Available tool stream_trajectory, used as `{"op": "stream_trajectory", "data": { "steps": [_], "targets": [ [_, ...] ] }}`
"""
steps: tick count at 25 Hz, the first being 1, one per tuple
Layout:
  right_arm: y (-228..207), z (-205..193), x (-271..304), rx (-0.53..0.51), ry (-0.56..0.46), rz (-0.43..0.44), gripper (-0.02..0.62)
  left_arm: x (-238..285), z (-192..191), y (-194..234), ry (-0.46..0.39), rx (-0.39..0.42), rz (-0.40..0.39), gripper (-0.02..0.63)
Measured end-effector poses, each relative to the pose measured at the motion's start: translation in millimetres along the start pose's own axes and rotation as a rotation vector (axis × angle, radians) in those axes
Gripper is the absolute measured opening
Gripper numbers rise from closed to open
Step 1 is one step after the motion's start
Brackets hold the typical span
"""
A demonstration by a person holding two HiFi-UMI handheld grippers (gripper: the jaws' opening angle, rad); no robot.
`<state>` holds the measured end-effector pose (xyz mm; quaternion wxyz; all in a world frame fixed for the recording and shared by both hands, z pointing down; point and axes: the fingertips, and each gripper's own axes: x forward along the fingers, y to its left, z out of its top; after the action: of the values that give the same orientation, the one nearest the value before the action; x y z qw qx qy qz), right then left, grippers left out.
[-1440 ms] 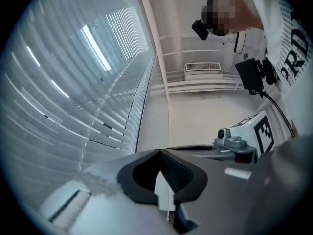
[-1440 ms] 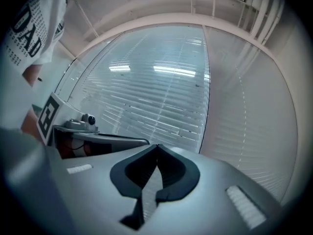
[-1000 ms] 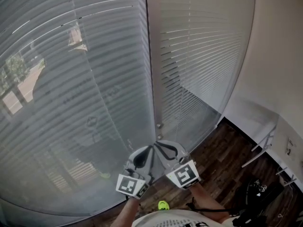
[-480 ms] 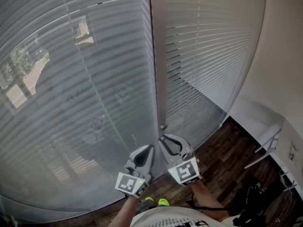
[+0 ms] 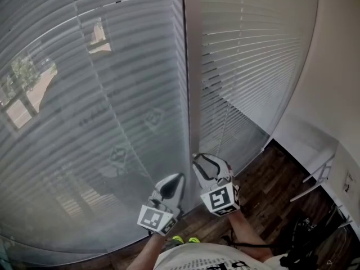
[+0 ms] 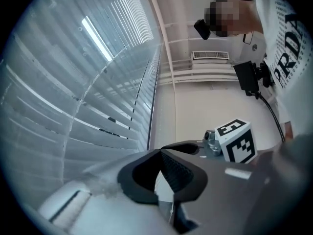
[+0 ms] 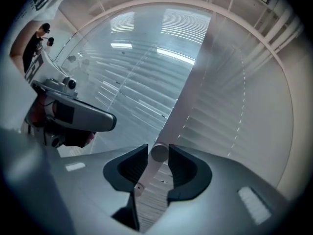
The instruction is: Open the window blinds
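Fingers (image 7: 131,166) of the right gripper (image 7: 157,150) have just been opening and stand wide apart. The round end of a pale rod (image 7: 159,153) sits loose between them, not pinched. Just beside it, the left gripper (image 6: 160,152) has its tips pressed together, on nothing I can make out. Both point toward the upright post (image 5: 186,94) of the window. Behind that, the blinds (image 5: 90,128) hang over the panes on either side of the post, with the right-hand one reaching down close to the dark wood floor (image 5: 264,187).
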<state>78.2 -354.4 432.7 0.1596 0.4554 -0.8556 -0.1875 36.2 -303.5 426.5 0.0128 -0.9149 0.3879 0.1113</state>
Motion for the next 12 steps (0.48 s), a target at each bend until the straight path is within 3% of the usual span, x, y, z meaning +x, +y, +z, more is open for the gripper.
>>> {"op": "stream_trajectory", "data": {
  "steps": [8,12],
  "targets": [
    [-2.4,-5.7,15.8,-0.093,0.042,-0.006,0.129,5.5,-1.9,5.1,0.02,-0.009,-0.01,-0.008],
    [-3.9,-8.6,20.1,-0.087,0.046,-0.006,0.123,5.2,-1.9,10.7,0.013,-0.004,-0.008,-0.008]
  ]
}}
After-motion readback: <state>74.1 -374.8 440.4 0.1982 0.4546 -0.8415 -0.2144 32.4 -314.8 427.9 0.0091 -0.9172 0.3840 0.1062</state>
